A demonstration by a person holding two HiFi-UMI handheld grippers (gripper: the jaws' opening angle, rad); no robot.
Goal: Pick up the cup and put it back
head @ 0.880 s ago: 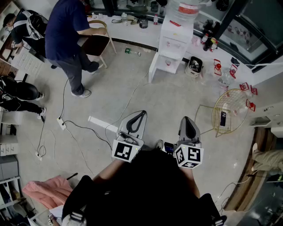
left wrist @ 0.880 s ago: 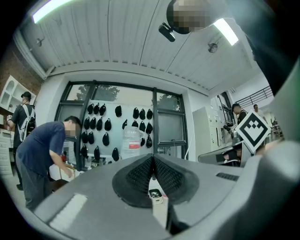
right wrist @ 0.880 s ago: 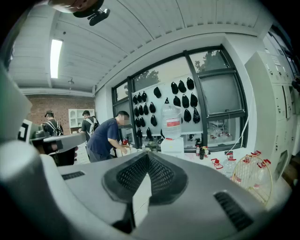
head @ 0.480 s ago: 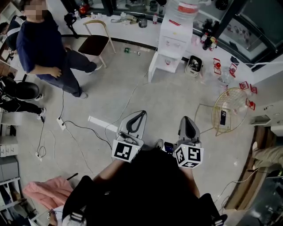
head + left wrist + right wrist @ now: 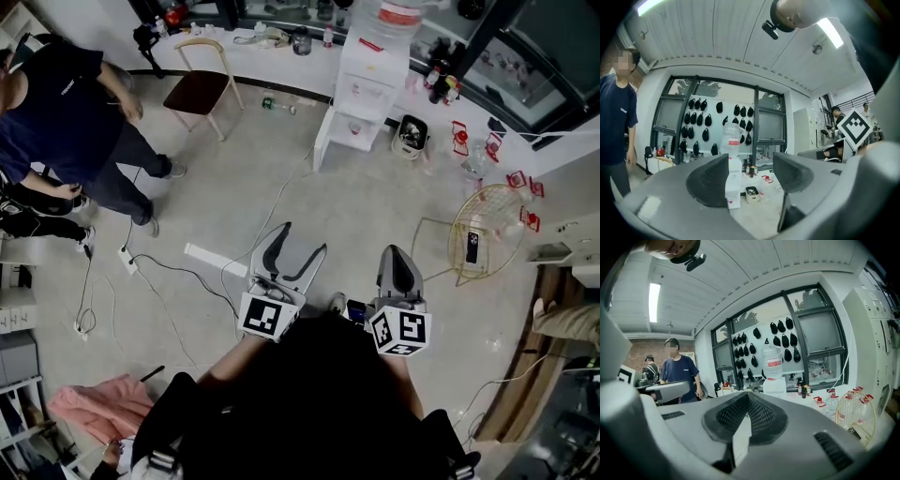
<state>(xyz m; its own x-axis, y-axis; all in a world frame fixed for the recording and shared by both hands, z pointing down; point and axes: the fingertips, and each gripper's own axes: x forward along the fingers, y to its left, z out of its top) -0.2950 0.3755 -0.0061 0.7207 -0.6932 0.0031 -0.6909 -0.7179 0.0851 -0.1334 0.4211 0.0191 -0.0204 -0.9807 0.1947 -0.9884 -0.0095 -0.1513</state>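
The left gripper (image 5: 302,242) is held low in front of the person's body, its two fingers spread wide with nothing between them. Through the gap its own view shows only the far side of the room, with the white water dispenser (image 5: 732,178) standing there. The right gripper (image 5: 398,261) is just beside it at three o'clock, fingers pressed together into one point with nothing pinched between them, and the right gripper view shows the dark ribbed pads (image 5: 761,416) meeting edge to edge. Both grippers hang over bare grey floor (image 5: 375,216). The water dispenser (image 5: 370,84) stands at about twelve o'clock from the right gripper, well apart, against the white ledge under the windows. A small white-and-red thing (image 5: 354,129) sits in its lower niche. It is too small to tell whether that is the cup, and neither gripper is near it. A gold wire basket (image 5: 487,234) stands at two o'clock from the right gripper, with red-capped bottles (image 5: 518,183) near it. A wooden chair (image 5: 202,89) is at eleven o'clock from the left gripper, and a person in a dark blue shirt (image 5: 66,117) stands at ten o'clock. A white power strip (image 5: 129,262) and its cables lie at nine o'clock, and a pink cloth (image 5: 98,403) lies at eight o'clock.
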